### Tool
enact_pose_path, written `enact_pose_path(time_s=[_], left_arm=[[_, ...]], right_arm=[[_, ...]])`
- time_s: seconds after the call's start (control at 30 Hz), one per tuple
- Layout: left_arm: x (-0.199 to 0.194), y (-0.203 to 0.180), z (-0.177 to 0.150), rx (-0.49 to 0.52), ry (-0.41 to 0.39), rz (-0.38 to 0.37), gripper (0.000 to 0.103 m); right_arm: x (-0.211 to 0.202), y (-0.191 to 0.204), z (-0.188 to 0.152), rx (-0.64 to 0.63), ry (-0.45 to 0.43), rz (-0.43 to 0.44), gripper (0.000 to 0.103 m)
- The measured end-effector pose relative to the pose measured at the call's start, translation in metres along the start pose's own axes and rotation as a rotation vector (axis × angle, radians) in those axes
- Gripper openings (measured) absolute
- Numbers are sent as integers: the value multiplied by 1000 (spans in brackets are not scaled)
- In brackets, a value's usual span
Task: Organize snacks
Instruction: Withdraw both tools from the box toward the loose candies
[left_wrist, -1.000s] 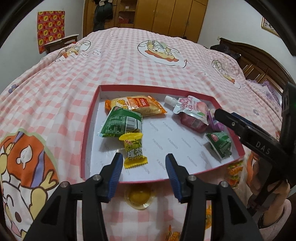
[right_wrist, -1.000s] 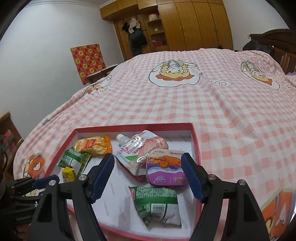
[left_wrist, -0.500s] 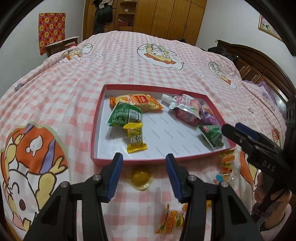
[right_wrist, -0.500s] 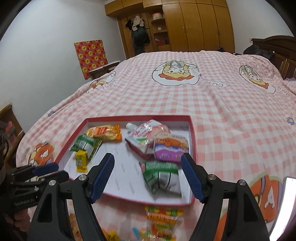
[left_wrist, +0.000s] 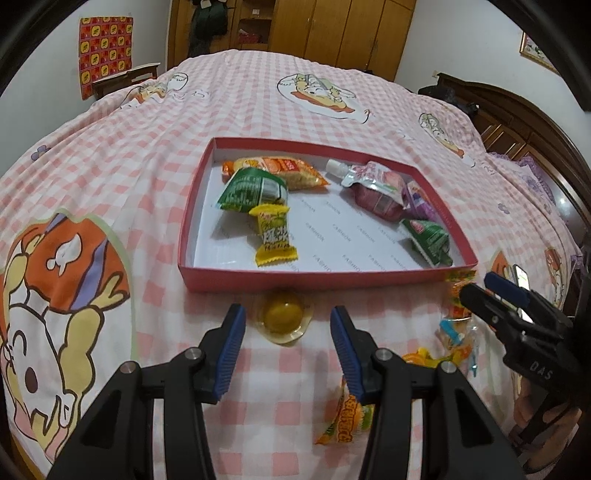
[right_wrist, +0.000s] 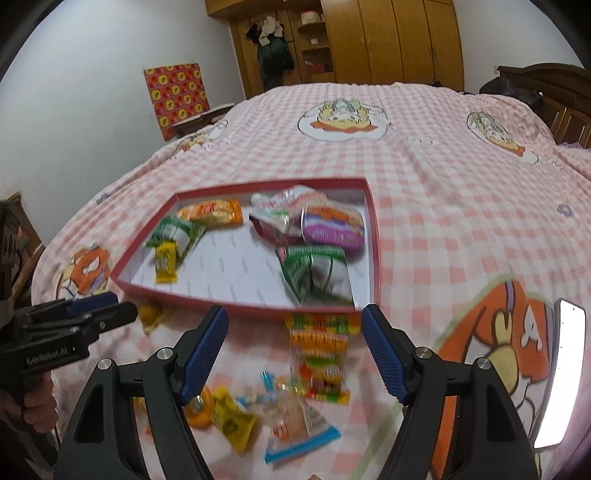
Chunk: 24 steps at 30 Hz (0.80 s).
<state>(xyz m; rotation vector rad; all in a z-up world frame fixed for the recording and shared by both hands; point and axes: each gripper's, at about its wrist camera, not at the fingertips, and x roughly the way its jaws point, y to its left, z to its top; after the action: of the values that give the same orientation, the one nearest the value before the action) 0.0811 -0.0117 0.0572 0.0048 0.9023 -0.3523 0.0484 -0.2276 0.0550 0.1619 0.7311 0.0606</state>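
A red shallow box (left_wrist: 325, 275) lies on the pink checked bedspread and holds several snack packets: orange, green, yellow, a spouted pouch, a purple one. My left gripper (left_wrist: 287, 317) is open and hovers just short of the box's near wall, above a yellow jelly cup (left_wrist: 283, 321) on the bedspread. My right gripper (right_wrist: 295, 317) is open wide and empty, over a colourful candy packet (right_wrist: 319, 354) lying outside the box (right_wrist: 236, 301). More loose snacks lie nearer: a clear blue-edged packet (right_wrist: 295, 424) and a yellow packet (right_wrist: 232, 417). Each gripper shows in the other's view: right (left_wrist: 495, 291), left (right_wrist: 110, 306).
An orange wrapped candy (left_wrist: 347, 417) lies by my left gripper's right finger. A lit phone (right_wrist: 561, 369) rests on the bed at the right. A dark wooden headboard (left_wrist: 517, 118) lines the right side, wardrobes (right_wrist: 388, 37) stand at the back, and the bedspread beyond the box is bare.
Both grippers have drawn back from over the box toward the near side of the bed. The jelly cup and the loose snacks in front of the box have come into view.
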Motion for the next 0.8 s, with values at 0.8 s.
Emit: enact_pose_path(time_s=[0.8], left_arm=[[28, -8, -11, 15, -6, 16, 50]], right_arm=[[28, -16, -23, 70, 100, -11, 76]])
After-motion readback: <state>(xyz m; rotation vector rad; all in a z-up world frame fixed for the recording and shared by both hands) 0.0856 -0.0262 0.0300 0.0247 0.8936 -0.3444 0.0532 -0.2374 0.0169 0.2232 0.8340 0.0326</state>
